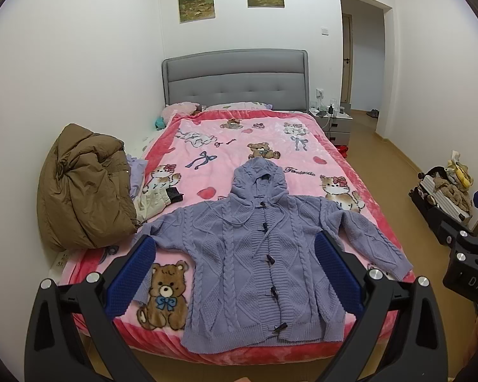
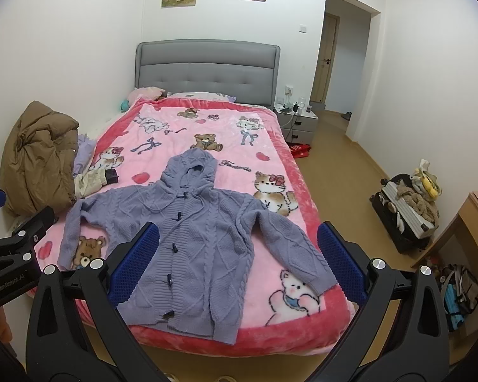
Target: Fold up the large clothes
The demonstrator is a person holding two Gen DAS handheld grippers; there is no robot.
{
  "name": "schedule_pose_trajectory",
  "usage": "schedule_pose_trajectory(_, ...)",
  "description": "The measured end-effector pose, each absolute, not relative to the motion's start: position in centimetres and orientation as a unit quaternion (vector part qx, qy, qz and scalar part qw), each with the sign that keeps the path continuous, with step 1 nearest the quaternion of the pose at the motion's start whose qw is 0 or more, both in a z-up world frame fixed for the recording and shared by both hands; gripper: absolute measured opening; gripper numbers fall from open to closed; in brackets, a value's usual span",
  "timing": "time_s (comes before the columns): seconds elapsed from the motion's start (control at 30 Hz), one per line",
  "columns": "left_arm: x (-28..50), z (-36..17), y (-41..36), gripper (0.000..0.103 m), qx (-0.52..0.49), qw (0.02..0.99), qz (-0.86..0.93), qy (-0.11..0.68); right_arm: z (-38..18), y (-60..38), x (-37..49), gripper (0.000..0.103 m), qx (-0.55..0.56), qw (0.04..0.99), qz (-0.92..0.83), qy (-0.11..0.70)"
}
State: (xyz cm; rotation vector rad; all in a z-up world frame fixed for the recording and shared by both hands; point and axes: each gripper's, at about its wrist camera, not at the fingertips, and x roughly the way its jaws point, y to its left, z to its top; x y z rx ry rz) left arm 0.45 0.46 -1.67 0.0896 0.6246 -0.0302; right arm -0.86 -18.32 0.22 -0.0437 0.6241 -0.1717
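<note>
In the lower middle of both views, the hooded cable-knit cardigan (image 1: 255,254) is seen spread flat and unfolded on the pink cartoon blanket (image 1: 264,137), no fold yet made, while the left gripper (image 1: 235,273) and right gripper (image 2: 239,261) are held above it with jaws spread and empty.

The hooded cardigan (image 1: 258,254) is rendered in lavender-blue cable and diamond knit, and is fitted with dark toggle buttons (image 1: 266,225) down its front. The blanket (image 1: 213,159) is printed in pale pink with a coral-red border, and is patterned with brown bears, white-and-tan cats, blue bows and red hearts. Blue textured pads are carried on the black left claw (image 1: 232,273) and right claw (image 2: 239,267); the headboard (image 1: 235,78) is grey and the padded jacket (image 1: 86,187) olive-brown.
</note>
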Motion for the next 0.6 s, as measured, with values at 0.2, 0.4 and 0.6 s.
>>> schedule_pose_trajectory(0.2,0.5,-2.4,0.5,0.098,0.023,0.949,-0.015,0.313,-0.4,-18.6,-0.8,0.095,-0.019,0.947,-0.085,0.308)
schedule_pose_trajectory(0.4,1.3,-3.3,-0.1,0.098,0.037,0.945,-0.001,0.326,-0.7,-19.2,-0.1,0.095,-0.011,0.946,-0.076,0.315)
schedule_pose_trajectory(0.6,2.4,-3.4,-0.5,0.098,0.054,0.941,0.017,0.334,-1.5,-20.6,1.8,0.095,-0.004,0.944,-0.057,0.324)
